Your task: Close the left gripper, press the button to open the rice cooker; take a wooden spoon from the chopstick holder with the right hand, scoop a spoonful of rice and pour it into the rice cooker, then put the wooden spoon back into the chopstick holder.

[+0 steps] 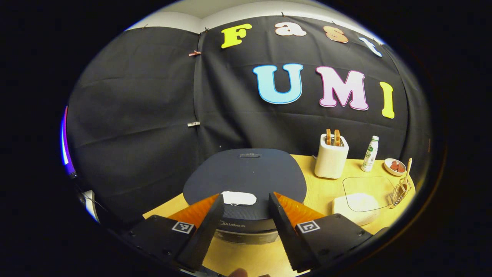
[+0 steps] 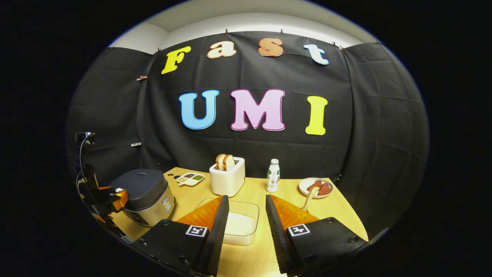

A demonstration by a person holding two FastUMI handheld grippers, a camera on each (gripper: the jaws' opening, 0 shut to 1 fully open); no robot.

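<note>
The dark-lidded rice cooker (image 1: pixel 246 175) stands right in front of my left gripper (image 1: pixel 246 203), lid down. Its white button (image 1: pixel 239 198) lies between and just beyond the open fingers, which hold nothing. In the right gripper view the cooker (image 2: pixel 144 194) is at the left, with the left gripper (image 2: pixel 111 198) hovering at its front edge. My right gripper (image 2: pixel 246 204) is open and holds nothing, just short of the clear-lidded rice box (image 2: pixel 240 223). The wooden spoon (image 1: pixel 405 173) leans in the wire chopstick holder (image 1: pixel 399 191); its handle (image 2: pixel 309 198) peeks out behind my right finger.
A white toaster (image 2: pixel 227 175) with bread, a small bottle (image 2: pixel 273 176) and a plate of red food (image 2: pixel 316 187) line the back of the wooden table (image 2: pixel 346 215). A compartment dish (image 2: pixel 189 178) lies behind the cooker. The rice box (image 1: pixel 355 206) sits right of the cooker.
</note>
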